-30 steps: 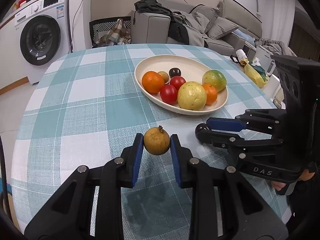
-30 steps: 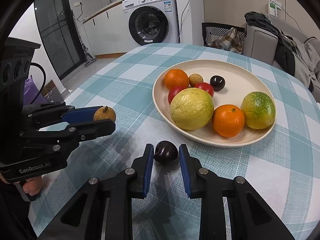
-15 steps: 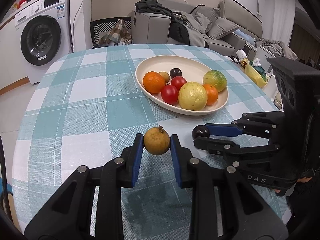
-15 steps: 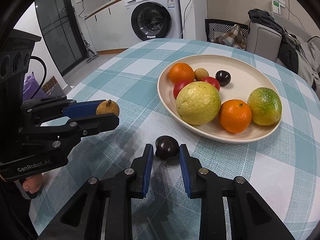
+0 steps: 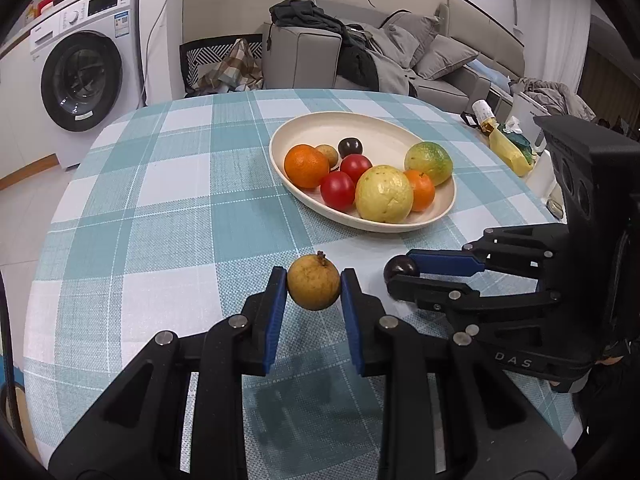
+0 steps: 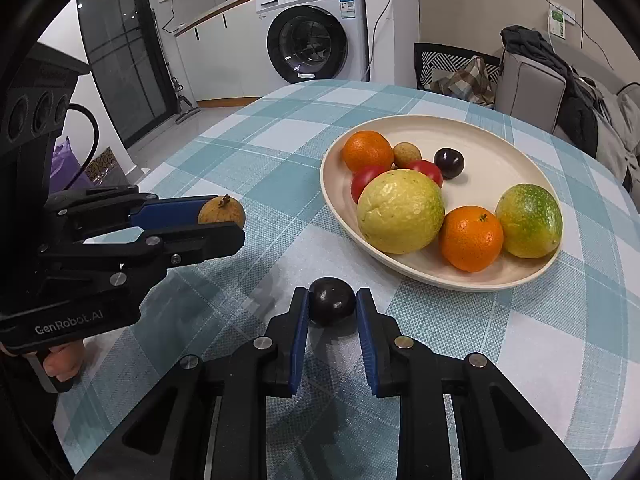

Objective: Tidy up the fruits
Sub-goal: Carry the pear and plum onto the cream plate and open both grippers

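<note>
On left gripper (image 6: 222,226), "GenRobot.AI", right gripper (image 5: 400,274), "DAS"

left gripper (image 5: 314,292) fingers (image 5: 276,300) clamp a tan fruit (image 5: 314,287) near the plate (image 5: 400,136).

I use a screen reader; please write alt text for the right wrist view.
The right gripper holds a dark plum above a checked tablecloth, near a plate of fruit. At left, the left gripper holds a brown fruit.
</note>
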Motion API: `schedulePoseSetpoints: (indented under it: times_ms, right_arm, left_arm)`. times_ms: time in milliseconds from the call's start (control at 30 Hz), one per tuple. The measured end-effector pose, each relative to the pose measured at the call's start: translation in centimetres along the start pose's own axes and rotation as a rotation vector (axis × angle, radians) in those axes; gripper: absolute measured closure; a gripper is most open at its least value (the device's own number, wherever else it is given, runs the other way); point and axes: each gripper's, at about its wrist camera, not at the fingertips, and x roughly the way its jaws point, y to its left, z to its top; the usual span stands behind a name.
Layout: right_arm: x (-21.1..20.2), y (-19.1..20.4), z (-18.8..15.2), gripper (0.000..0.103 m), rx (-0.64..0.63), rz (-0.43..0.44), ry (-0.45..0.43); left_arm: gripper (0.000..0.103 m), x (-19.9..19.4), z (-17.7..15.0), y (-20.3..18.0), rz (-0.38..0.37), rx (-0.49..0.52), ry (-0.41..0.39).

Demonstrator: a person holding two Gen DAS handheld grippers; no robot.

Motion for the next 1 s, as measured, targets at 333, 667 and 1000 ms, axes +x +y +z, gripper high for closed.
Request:
schedulePoseSetpoints:
  times_ms: [333, 667, 1000]
  right_arm:
    - [0.5, 0.4, 0.1, 0.078, -0.035, -0.028, 0.011]
    - [-0.8, 0.4, -0.1, 0.079, -0.040, -0.002, -0.026]
    - [-2.9, 0.0, -0.1, 0.079, -0.019, 0.003, -0.073]
  left_arm:
    - [0.079, 0.2, 0.0, 0.0, 0.001, -0.006, 0.001]
    - [0.079, -0.1, 0.5, -0.4, -0.002, -0.003, -0.019]
    - [0.079, -0.6, 1.0, -0.8, -0.001, -0.005, -0.039]
